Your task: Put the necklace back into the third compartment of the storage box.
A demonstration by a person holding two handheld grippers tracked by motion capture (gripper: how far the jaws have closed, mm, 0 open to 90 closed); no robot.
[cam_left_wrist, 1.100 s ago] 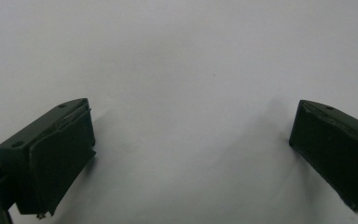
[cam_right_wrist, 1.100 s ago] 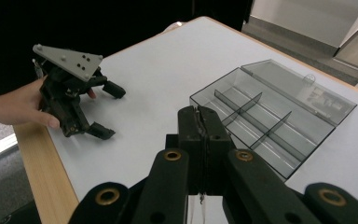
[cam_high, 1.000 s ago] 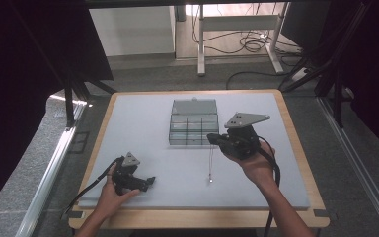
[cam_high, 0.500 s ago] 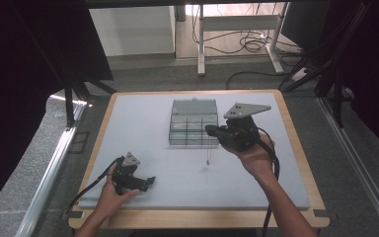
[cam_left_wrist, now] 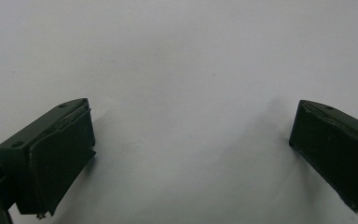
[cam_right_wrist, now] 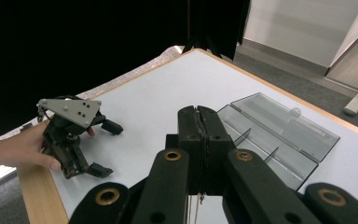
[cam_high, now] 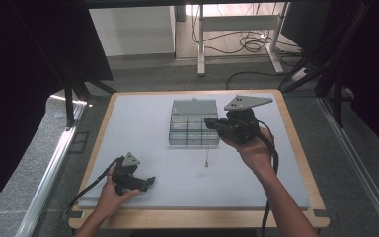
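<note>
We parked our left gripper (cam_high: 150,180) low on the bench (cam_high: 143,128), jaws wide and empty, out of the way. Farther on, our right gripper (cam_high: 208,121) pinched a thin chain (cam_high: 207,148) shut-jawed, dangling it beside the open box (cam_high: 194,123) for loading.

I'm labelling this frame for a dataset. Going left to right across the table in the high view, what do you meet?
Left gripper, resting on the white table → clear compartment box → thin chain hanging from the right gripper → the hand holding that gripper.
</note>
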